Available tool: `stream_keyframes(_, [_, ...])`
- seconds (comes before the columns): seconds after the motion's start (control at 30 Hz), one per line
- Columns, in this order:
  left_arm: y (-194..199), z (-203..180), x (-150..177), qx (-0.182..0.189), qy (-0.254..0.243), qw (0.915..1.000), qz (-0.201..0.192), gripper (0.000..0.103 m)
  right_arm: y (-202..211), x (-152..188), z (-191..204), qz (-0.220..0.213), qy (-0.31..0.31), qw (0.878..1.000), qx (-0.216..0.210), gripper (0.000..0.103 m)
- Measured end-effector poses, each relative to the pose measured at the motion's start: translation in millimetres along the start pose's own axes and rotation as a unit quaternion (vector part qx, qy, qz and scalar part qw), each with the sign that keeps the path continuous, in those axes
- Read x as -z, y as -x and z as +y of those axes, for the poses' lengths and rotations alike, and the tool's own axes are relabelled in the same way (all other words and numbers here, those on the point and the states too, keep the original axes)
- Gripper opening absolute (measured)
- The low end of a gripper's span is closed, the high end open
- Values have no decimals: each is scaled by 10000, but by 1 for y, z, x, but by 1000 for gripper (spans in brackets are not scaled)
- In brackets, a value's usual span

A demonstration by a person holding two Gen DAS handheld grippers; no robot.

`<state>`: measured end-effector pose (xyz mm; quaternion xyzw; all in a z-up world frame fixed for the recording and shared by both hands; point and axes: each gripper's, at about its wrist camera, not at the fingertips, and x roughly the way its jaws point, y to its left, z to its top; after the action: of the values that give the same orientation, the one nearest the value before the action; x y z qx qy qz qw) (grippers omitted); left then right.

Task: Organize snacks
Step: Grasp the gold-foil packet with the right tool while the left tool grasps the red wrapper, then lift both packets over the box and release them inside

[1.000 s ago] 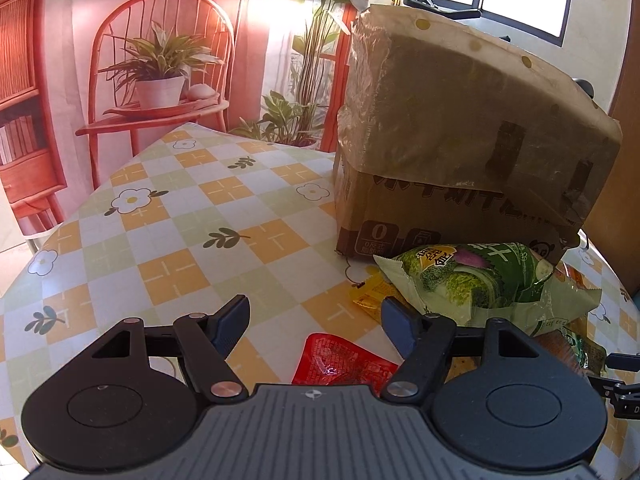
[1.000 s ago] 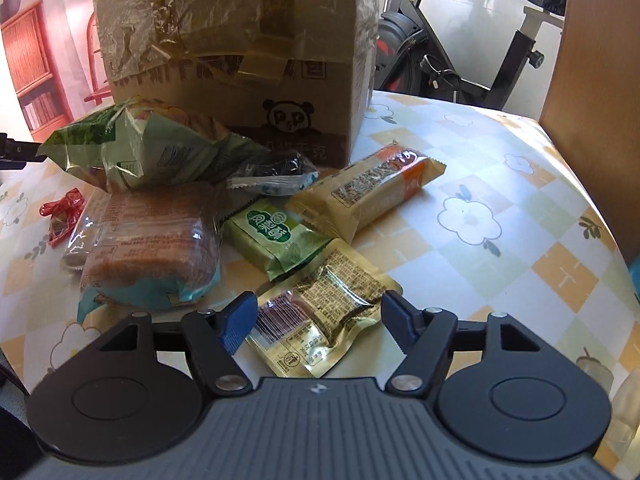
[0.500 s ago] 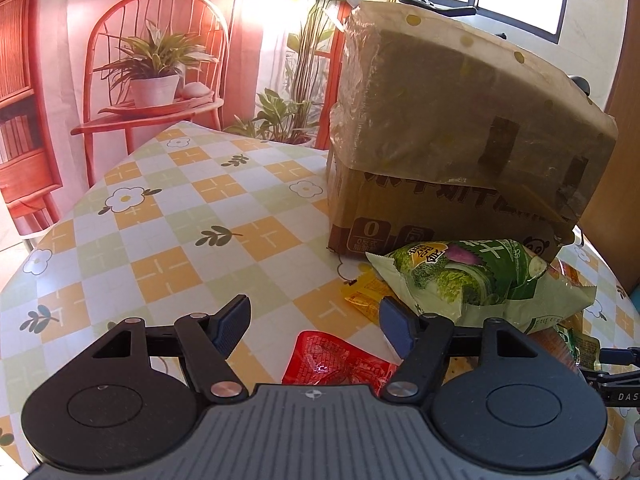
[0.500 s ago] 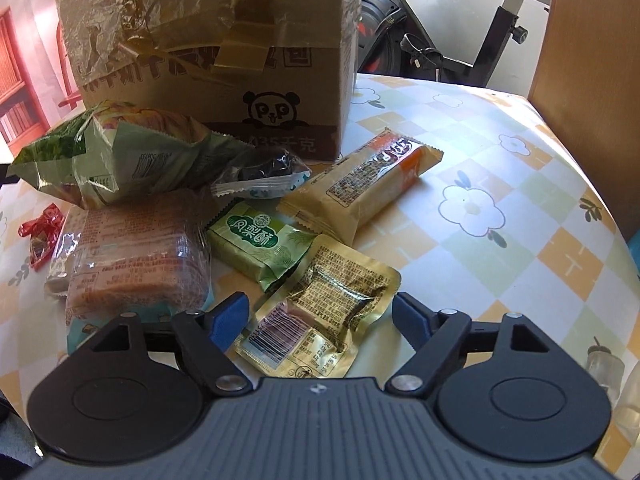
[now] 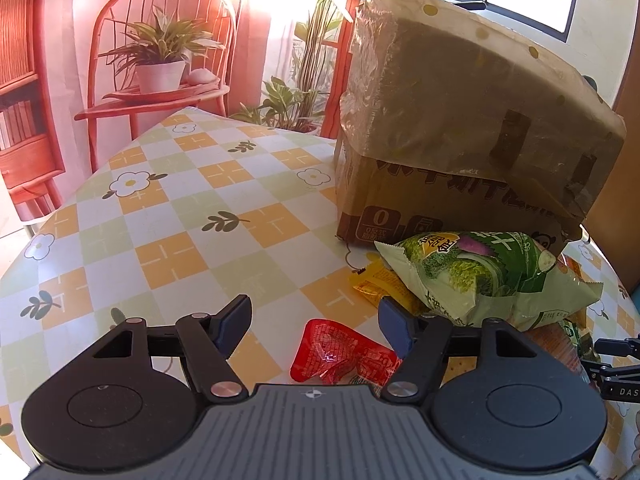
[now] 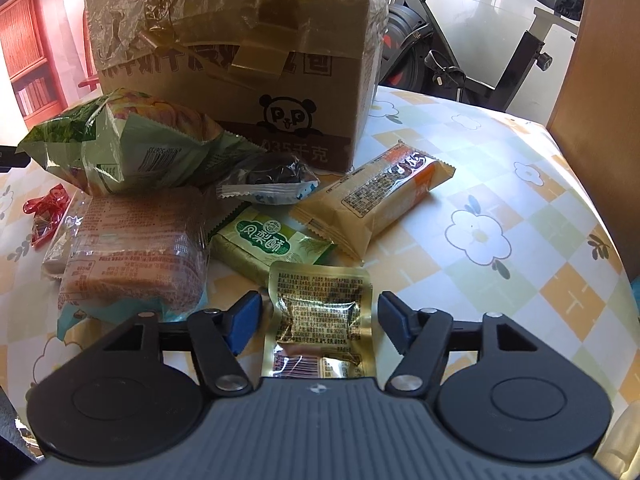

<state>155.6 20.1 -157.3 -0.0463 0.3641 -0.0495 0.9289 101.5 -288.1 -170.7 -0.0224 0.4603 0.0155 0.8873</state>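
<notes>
Snacks are piled on the checked tablecloth [image 5: 180, 220] in front of a taped cardboard box [image 5: 460, 120]. My left gripper [image 5: 314, 320] is open, and a small red packet [image 5: 340, 356] lies on the cloth below its jaws, untouched. A green vegetable-print bag [image 5: 480, 276] and a yellow packet [image 5: 372, 284] lie just right of it. My right gripper [image 6: 320, 320] hangs over a gold foil packet [image 6: 320, 304]. Its jaws are closing, with the packet between them and both pads clear of it.
Right wrist view: a green pastry pack [image 6: 268, 240], a cream-and-orange bar [image 6: 380, 196], a dark snack in clear wrap [image 6: 272, 176], a pink cracker pack [image 6: 132, 256], the green bag [image 6: 120, 144]. An exercise bike [image 6: 460, 52] and a wooden panel [image 6: 600, 80] stand behind.
The right gripper has shifted so the gold packet lies squarely between its jaws, which widened and then narrowed. The left gripper has barely moved.
</notes>
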Motion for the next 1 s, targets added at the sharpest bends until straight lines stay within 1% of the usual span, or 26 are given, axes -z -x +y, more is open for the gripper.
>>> stream_keyframes(0.07, [-1,1,3,-1,-7,10000,67,72,3,4,-1,16,-27,10000,32,72])
stream_keyframes(0.17, [-2,1,7,41,-26,9998,178,72,5,9,-5,-19,-153,9999,-35,73])
stream_keyframes(0.2, [-3,1,8,70,-30,9997,232,72,6,11,-6,-61,-139,9999,-40,70])
stream_keyframes(0.23, [-3,0,10,102,-40,9995,283,72,7,11,-6,-113,-130,9998,-32,57])
stream_keyframes(0.3, [-4,-2,14,180,-95,9991,364,72,10,12,-8,-150,-175,9997,-73,55])
stream_keyframes(0.37, [-7,-6,18,302,-243,9981,481,72,13,10,-9,-223,-240,9995,-28,52])
stream_keyframes(0.47, [-13,-13,22,356,-449,9968,559,73,18,5,-9,-397,-230,9989,56,51])
stream_keyframes(0.53, [-20,-15,24,267,-460,9964,659,73,22,0,-10,-519,-245,9983,94,51])
stream_keyframes(0.6, [-25,-12,25,228,-356,9966,711,73,26,-3,-10,-610,-206,9978,133,51])
stream_keyframes(0.63, [-26,-10,25,208,-294,9968,707,73,28,-5,-10,-648,-178,9977,135,51])
stream_keyframes(0.7, [-31,-3,22,21,-147,9978,647,71,30,-7,-9,-697,-140,9974,121,51])
stream_keyframes(0.73, [-34,0,19,-77,-77,9980,615,65,30,-9,-8,-705,-130,9974,104,51])
stream_keyframes(0.77, [-37,4,17,-87,-10,9981,615,60,30,-10,-8,-710,-128,9974,92,51])
stream_keyframes(0.8, [-40,6,16,-54,37,9979,641,58,29,-10,-8,-719,-127,9973,81,51])
stream_keyframes(0.83, [-42,5,15,-48,23,9978,659,57,30,-11,-7,-729,-125,9972,76,51])
stream_keyframes(0.93, [-43,-4,16,-51,-266,9976,639,57,29,-14,-5,-774,-103,9969,71,51])
stream_keyframes(1.0, [-44,-10,18,-151,-451,9971,594,58,30,-15,-5,-785,-94,9968,71,51])
